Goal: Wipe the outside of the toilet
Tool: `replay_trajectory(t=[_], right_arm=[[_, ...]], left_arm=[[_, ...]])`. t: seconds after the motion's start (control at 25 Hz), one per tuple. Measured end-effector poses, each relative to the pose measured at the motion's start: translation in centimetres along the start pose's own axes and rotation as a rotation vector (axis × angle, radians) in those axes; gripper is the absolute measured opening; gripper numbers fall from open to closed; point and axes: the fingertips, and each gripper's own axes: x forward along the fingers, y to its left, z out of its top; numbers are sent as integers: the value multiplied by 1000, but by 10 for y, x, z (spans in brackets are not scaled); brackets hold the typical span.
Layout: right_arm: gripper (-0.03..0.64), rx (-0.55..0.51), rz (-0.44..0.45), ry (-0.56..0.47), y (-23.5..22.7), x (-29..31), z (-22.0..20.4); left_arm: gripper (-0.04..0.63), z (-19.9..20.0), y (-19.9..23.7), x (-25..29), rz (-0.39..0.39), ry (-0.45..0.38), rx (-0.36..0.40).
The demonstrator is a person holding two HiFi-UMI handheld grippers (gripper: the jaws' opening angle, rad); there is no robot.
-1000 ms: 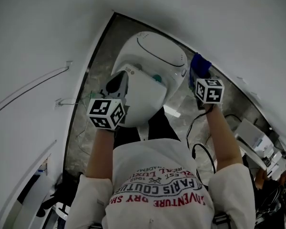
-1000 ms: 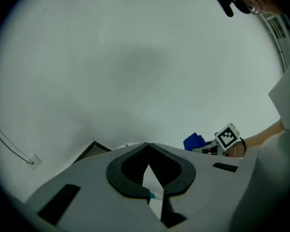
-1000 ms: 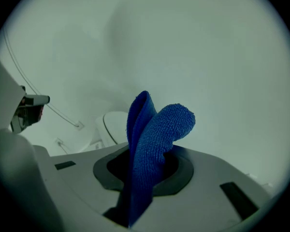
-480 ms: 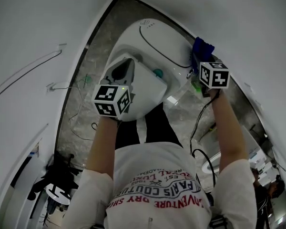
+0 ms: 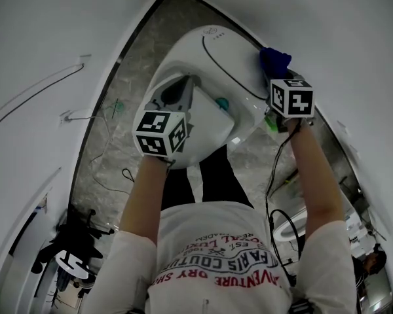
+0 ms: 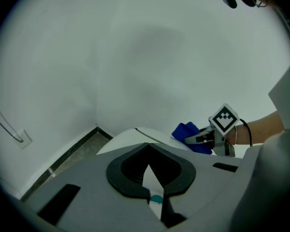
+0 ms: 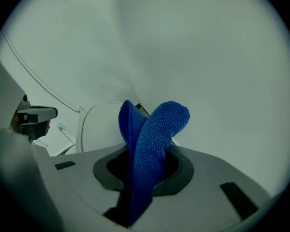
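My right tool (image 5: 276, 77) clamps the blue cloth (image 5: 274, 59) at the toilet (image 5: 213, 64) rim, hard against the wall (image 5: 354, 51). Left tool (image 5: 175, 91) closed, empty. Floor (image 5: 124, 116) open left.

Overhead, close views; toilet (image 5: 213, 67) perhaps shared

Slid rearward along the right flank of the glossy white toilet (image 5: 213, 57) over the past second, folded blue terry cloth (image 5: 274, 60) pinched in the right gripper (image 5: 275, 76), now up near the wall. Edged slightly forward as well with the left gripper (image 5: 175, 95).
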Motion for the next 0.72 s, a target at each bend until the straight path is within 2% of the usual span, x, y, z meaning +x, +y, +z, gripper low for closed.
replay_trajectory(t=[0.2,0.44,0.72], right_arm=[[72,-81,-28,11,15,12,21],[72,-254,-31,-1,57,30,56],[72,-392,-35,-15,88,51,88]], left_arm=[[8,1,15,-11,-15,4,47],[8,-15,50,-19,-2,5,-23],[8,-32,85,-18,-14,-21,-68]])
